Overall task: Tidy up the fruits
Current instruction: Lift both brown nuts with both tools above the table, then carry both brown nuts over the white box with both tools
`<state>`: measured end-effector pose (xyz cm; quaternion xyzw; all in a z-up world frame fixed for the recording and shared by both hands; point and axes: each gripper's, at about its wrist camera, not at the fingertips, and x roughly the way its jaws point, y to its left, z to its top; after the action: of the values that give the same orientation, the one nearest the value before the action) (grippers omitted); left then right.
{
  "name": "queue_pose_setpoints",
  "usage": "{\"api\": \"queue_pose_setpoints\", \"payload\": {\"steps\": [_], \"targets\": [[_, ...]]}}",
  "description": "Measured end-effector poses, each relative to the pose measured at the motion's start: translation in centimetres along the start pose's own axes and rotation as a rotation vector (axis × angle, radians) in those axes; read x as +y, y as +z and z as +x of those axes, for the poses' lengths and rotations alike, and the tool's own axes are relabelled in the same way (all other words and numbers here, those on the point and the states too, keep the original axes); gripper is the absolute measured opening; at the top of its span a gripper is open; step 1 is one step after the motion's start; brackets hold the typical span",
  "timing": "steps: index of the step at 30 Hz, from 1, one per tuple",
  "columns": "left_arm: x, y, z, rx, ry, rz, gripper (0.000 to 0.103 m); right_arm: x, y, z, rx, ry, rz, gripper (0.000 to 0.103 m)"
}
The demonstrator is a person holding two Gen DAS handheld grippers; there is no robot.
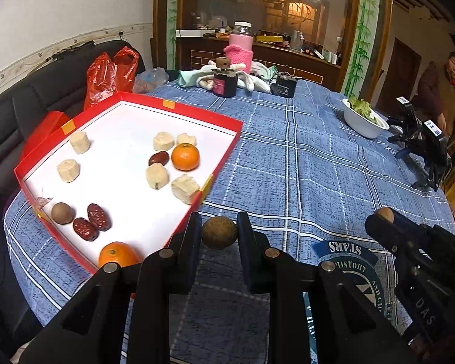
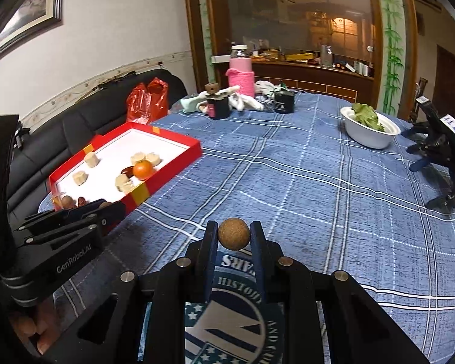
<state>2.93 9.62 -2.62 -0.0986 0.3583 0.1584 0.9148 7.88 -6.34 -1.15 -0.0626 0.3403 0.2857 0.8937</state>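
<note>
Left tongs (image 1: 219, 233) and right tongs (image 2: 234, 233) each pinch one brown longan; near orange (image 1: 118, 254) in the red tray (image 1: 221, 163) sits half hidden.

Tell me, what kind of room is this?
Probably a home dining room: a clothed table holding a bowl of greens, a black sofa by the wall, and a wooden sideboard behind.

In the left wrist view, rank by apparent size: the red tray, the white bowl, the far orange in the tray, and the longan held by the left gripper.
1. red tray
2. white bowl
3. held longan, though nearness to the camera inflates it
4. far orange
</note>
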Motion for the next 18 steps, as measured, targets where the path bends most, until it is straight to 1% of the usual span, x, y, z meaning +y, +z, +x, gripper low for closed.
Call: {"api": "queue_pose_setpoints", "payload": {"steps": [6, 12, 18], "targets": [[1.8, -0.1, -0.5, -0.003, 0.009, -0.03, 0.021, 1.0, 0.1, -0.1, 0.003, 0.019, -0.018, 0.022], [4.0, 0.1, -0.8, -0.011, 0.032, -0.061, 0.021, 2.0, 0.2, 0.1, 0.008, 0.052, -0.014, 0.022], [5.3, 0.5, -0.9, -0.018, 0.066, -0.081, 0.021, 3.3, 0.4, 0.2, 0.004, 0.087, -0.029, 0.021]]}}
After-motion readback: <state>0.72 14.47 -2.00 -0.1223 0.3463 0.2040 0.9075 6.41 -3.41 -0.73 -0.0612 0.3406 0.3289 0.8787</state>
